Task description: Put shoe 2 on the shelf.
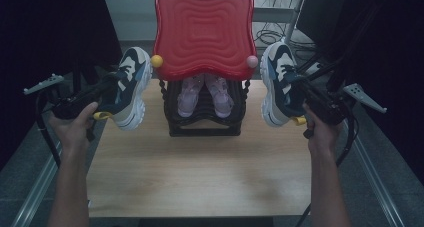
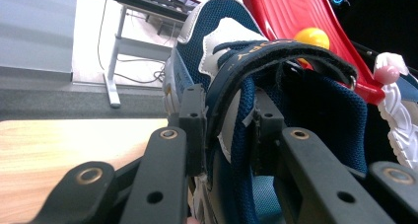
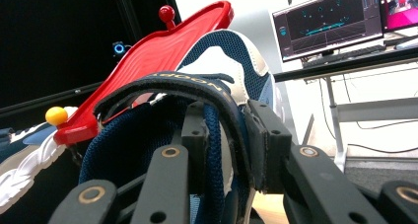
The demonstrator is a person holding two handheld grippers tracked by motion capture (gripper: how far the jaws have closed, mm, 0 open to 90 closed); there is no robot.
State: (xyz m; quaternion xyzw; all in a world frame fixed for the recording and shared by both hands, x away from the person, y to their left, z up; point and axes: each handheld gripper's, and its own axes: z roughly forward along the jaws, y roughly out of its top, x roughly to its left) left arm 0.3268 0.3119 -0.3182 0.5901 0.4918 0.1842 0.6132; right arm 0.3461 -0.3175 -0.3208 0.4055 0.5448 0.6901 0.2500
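Your left gripper (image 1: pixel 107 89) pinches the strap of the left sneaker (image 1: pixel 129 87), held in the air at 9 o'clock of the red tray (image 1: pixel 203 32). Your right gripper (image 1: pixel 298 84) clamps the right sneaker (image 1: pixel 277 82) at 3 o'clock of it.

Wooden table (image 1: pixel 200 172) with a black rack (image 1: pixel 204 118) at its far middle

The rack stands directly on the light wood top; a pair of pink shoes (image 1: pixel 205 94) sits in it; a red tray (image 1: pixel 204 32) tops the rack.
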